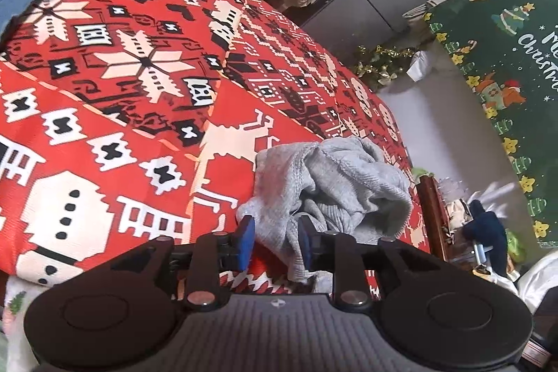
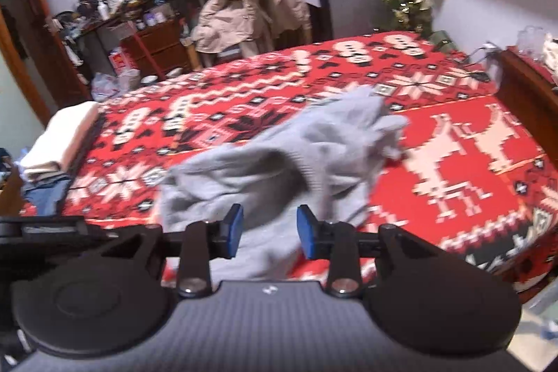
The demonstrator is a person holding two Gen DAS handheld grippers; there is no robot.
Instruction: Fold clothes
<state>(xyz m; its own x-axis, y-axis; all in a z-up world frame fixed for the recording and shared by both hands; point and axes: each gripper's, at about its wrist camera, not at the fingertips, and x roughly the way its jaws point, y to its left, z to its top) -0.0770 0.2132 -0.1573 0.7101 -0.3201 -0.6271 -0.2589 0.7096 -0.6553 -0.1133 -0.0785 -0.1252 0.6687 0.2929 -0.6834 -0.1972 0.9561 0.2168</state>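
grey knit sweater [image 1: 334, 183] crumpled on red Christmas blanket [image 1: 104, 75], near its edge | left gripper [image 1: 275, 243] & right gripper [image 2: 268, 232] – both spread, nothing pinched | soft, light, floppy – prob. best take at hem/shoulder edge

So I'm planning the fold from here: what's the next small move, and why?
Probably close the left gripper on the grey sweater: its jaws stand open with a fold of knit between the pads, and the sweater lies crumpled on the red blanket. The right gripper is open too.
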